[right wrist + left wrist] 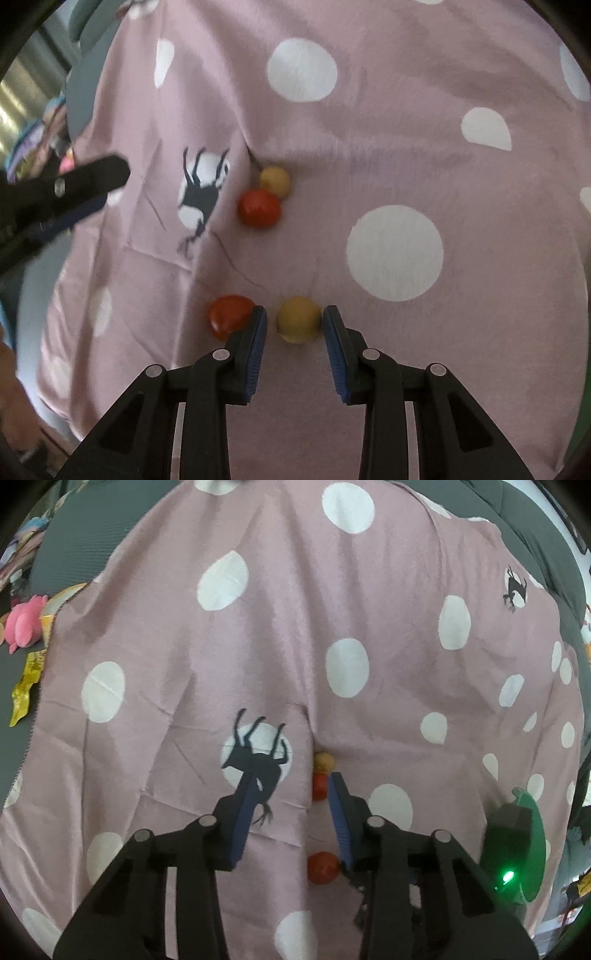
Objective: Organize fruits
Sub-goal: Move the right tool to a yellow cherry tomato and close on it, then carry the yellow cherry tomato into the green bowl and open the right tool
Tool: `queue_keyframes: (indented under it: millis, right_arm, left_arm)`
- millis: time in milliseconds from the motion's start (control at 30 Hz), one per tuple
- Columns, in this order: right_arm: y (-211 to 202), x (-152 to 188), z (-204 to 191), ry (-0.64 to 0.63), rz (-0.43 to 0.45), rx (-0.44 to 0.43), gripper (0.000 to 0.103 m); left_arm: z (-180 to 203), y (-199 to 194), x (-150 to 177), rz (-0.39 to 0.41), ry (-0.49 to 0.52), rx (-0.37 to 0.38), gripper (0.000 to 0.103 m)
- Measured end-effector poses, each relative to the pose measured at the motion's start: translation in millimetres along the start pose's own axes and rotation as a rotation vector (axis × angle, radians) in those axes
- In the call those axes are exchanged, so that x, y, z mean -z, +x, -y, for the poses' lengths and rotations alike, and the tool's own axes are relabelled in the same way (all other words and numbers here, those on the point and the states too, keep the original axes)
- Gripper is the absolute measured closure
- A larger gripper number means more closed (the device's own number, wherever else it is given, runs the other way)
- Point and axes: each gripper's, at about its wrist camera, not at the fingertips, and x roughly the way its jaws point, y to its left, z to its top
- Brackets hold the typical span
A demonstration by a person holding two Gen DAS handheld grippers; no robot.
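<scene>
- My right gripper [294, 319] is spread wide, jaws apart, nothing held. The near yellow fruit [298, 319] sits on the cloth straight ahead, squarely between the two fingertips.
- Gap either side looks small. The right pad seems to be touching or just off the fruit's skin; the left pad stands a little clear. I cannot tell contact for certain through the blur.
- The fruit is round, so no long axis to line up with. Jaw angle matters little; centring matters most.
- The near red fruit [229, 320] lies just outside my left fingertip, touching or almost touching its outer face. My guess: closing should not catch it, but a sideways drift to the left would knock it.
- Second pair, a red fruit [259, 208] and a yellow fruit [275, 181], touch each other further ahead, well apart from the jaws.
- My left gripper [291, 788] is also open and empty, hovering over the pink spotted cloth [295, 627]. Two red fruits and a yellow one show near its right finger, not between the jaws.
- Judgement: the right side is far nearer the yellow fruit, so this pick is its job. The next move calls for a plain squeeze, no further reach.
- A green dish [532, 842] shows at the right edge of the left view, possibly the drop place.
</scene>
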Motion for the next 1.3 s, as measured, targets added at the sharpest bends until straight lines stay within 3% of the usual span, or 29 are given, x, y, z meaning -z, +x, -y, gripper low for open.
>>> queue_keyframes:
  millis: [100,233,367,633,933,1133,1300]
  right_arm:
    - [2,3,1,0.000,0.006,0.006,0.075]
    - [-7,3,17,0.052,0.041,-0.011,0.075]
    - [-26,-2,46,0.143,0.113,-0.008,0.075]
    - [-63,7,93,0.262,0.203,0.017,0.075]
    - [-83,4,98,0.296,0.270,0.001,0.075]
    - [-88,2,99,0.314,0.282,-0.001,0.075]
    - [-92,4,99,0.316,0.289,-0.011,0.075]
  left_arm:
    - [12,5,-4,-0.013,0.032,0.016,0.069]
    - [26,17,-10,-0.042,0.066,0.044,0.072]
    - [37,40,-13,-0.093,0.098,0.024,0.080]
    - [56,85,-24,-0.146,0.167,-0.013,0.081]
    - [60,111,-22,-0.194,0.140,-0.037,0.080]
    - [64,120,-20,-0.187,0.129,-0.097,0.080]
    - [65,131,-17,-0.168,0.143,-0.189,0.079]
